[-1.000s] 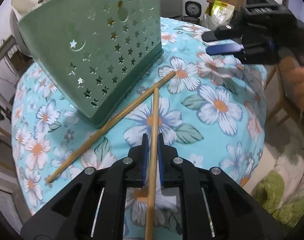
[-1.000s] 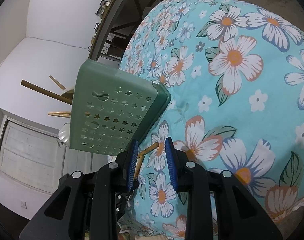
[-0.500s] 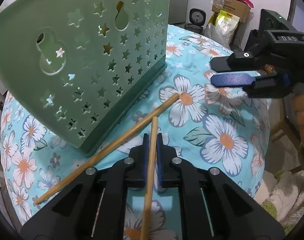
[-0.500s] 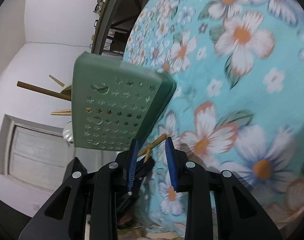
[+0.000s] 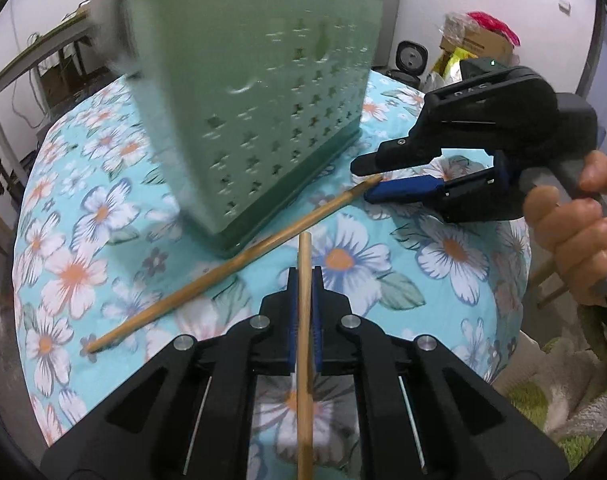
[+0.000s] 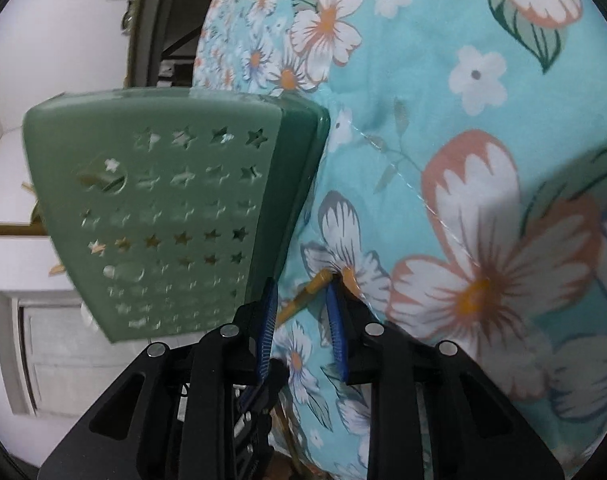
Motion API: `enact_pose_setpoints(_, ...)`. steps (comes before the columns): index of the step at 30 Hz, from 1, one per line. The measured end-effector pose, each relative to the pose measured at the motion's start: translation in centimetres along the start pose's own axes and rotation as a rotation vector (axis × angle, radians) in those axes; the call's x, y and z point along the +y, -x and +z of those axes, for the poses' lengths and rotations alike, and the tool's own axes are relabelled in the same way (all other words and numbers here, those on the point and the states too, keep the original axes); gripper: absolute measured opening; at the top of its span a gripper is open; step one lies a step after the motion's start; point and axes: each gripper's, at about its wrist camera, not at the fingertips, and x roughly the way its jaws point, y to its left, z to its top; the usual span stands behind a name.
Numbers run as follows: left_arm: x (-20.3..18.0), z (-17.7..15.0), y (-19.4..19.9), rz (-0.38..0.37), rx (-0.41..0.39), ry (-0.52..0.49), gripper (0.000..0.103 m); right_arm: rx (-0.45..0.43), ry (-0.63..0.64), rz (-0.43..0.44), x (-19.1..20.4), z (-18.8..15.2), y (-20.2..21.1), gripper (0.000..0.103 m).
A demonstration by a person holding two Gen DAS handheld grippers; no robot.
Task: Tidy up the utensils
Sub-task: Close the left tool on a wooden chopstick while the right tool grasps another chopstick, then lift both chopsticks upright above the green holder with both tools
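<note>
My left gripper is shut on a wooden chopstick that points ahead over the flowered tablecloth. A second chopstick lies slanted on the cloth along the foot of the green star-punched utensil holder. My right gripper is turned on its side at that chopstick's far tip. Its jaws are closing, one above and one below the tip, and do not press on it. In the right wrist view the tip of the second chopstick shows inside the right gripper, next to the holder.
A person's hand grips the right tool. Behind the round table are a cardboard box with bags and a small black appliance. A metal frame stands at the left. A green rug lies past the table's right edge.
The right gripper has come down and rolled onto its side around the lying chopstick's far tip, its jaws narrowing. The left gripper has closed on its chopstick and shifted a little.
</note>
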Motion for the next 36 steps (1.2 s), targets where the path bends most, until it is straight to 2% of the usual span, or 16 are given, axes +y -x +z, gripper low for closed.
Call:
enact_pose_setpoints(6, 1.6, -0.8, 1.0, -0.016, -0.032, 0.034, 0.005, -0.069, -0.035, -0.042, 1.0, 0.0, -0.9, 0.023)
enact_pose_setpoints(10, 2.0, -1.0, 1.2, -0.029, -0.048, 0.031, 0.005, -0.110, -0.093, -0.059, 0.7, -0.3, -1.0, 0.011)
enact_pose_setpoints(14, 2.1, -1.4, 1.9, -0.042, -0.065, 0.040, 0.005, -0.129, -0.125, -0.042, 0.3, -0.3, -1.1, 0.010)
enact_pose_setpoints(19, 2.1, -0.8, 1.9, -0.040, -0.089, 0.055, 0.005, -0.129, -0.150, 0.020, -0.8, -0.5, -0.6, 0.009)
enact_pose_setpoints(28, 2.6, -0.7, 2.7, -0.028, -0.108, 0.066, 0.005, -0.236, -0.019, 0.041, 0.6, 0.1, 4.6, 0.007)
enact_pose_setpoints(33, 2.2, -0.4, 2.5, -0.033, -0.109, 0.063, 0.005, -0.309, 0.055, -0.018, 0.9, 0.5, 7.6, 0.008)
enact_pose_setpoints(36, 1.8, -0.3, 2.3, -0.035, -0.106, 0.056, 0.005, -0.326, 0.049, -0.042, 0.3, 0.5, 8.2, 0.009)
